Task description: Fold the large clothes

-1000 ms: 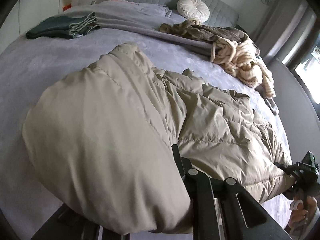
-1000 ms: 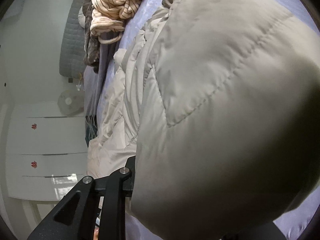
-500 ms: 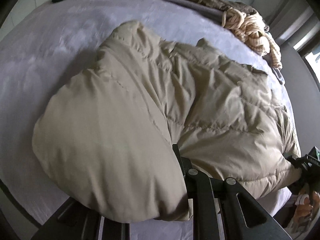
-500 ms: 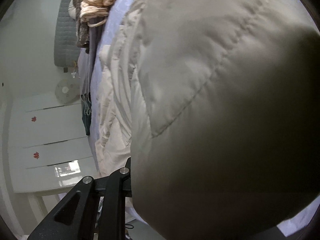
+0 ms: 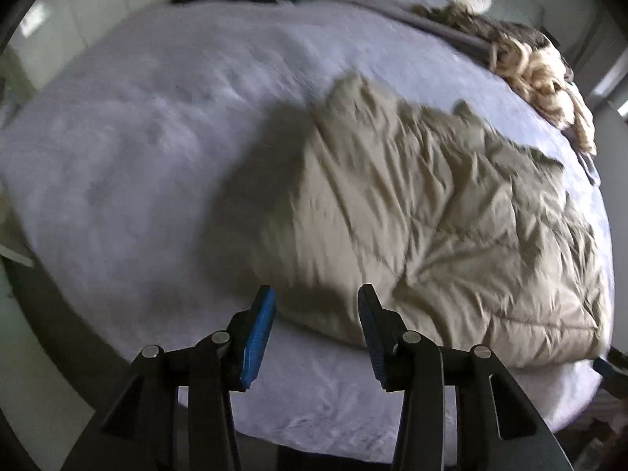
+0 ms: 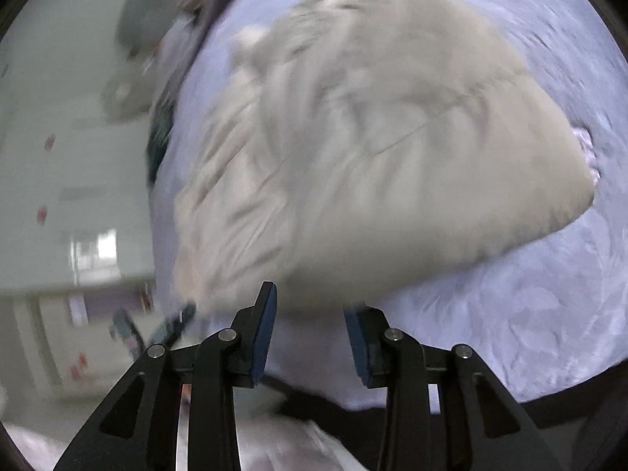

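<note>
— From the left wrist view, where does the coat lie from you?

— My left gripper (image 5: 314, 314) hangs with its fingers spread apart and nothing between them. The beige puffer coat (image 5: 443, 227) lies on the bed (image 5: 137, 149), ahead of my left fingers and off to their right. Its near edge runs just beyond the fingertips; the rounded near-left corner sits almost straight ahead of the gap. The long axis seems to run from that corner away and rightward, toward the heap of knitwear (image 5: 549, 74) at the far side.

— And the other side?

— In the right wrist view my right gripper (image 6: 310, 314) is also spread wide, holding nothing. The picture is blurred, but the puffer coat (image 6: 373, 149) fills the middle, with its bulging near edge just ahead of the fingers, perhaps brushing the fingertips; I cannot tell whether it touches. From here the coat stretches away and to the left, and bare bed (image 6: 530, 314) shows to the right.

— Which hand is nearer?

— I judge both about equally close, each at one end of the same near edge. The right looks slightly tighter to the fabric. For another fold, I would expect each hand to reach straight forward for the edge ahead of it, then carry it along the long axis.
</note>
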Demonstrator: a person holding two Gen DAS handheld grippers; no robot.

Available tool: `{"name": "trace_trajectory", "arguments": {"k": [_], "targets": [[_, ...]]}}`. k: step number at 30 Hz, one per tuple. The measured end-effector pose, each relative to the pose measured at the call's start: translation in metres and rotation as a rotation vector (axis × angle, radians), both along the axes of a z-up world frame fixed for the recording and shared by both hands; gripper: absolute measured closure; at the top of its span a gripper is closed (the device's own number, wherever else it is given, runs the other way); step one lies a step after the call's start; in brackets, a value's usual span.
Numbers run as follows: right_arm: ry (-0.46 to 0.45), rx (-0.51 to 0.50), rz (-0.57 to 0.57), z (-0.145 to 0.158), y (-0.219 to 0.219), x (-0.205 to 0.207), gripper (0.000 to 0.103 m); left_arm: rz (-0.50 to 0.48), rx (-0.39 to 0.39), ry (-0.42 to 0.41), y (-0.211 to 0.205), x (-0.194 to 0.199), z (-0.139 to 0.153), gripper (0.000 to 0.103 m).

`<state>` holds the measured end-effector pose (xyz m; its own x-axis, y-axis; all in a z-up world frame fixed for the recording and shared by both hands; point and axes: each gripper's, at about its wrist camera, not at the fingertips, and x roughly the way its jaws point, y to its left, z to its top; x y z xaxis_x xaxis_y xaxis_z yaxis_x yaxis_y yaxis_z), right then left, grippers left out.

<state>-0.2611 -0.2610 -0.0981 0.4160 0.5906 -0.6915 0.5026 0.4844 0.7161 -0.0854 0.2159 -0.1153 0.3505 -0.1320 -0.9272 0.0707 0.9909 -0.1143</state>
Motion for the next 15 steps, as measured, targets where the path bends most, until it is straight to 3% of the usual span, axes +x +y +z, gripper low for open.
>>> {"name": "trace_trajectory", "arguments": {"k": [2, 5, 7, 11, 15], "targets": [[-0.068, 0.019, 0.063, 0.017, 0.005, 0.0, 0.068, 0.012, 0.002, -0.041, 0.002, 0.002, 0.012, 0.057], [-0.087, -0.121, 0.015, 0.034, -0.006, 0.009, 0.068, -0.015, -0.012, -0.039, -0.008, 0.016, 0.009, 0.057], [-0.031, -0.228, -0.082, 0.03, -0.022, 0.014, 0.068, -0.046, 0.003, -0.018, -0.021, 0.026, -0.006, 0.057], [0.116, -0.364, -0.153, -0.001, -0.042, 0.013, 0.069, -0.081, 0.077, 0.082, -0.036, 0.04, -0.049, 0.057], [0.179, -0.338, -0.159, -0.031, -0.046, 0.003, 0.075, -0.114, 0.108, 0.1, -0.04, 0.037, -0.058, 0.05]]}}
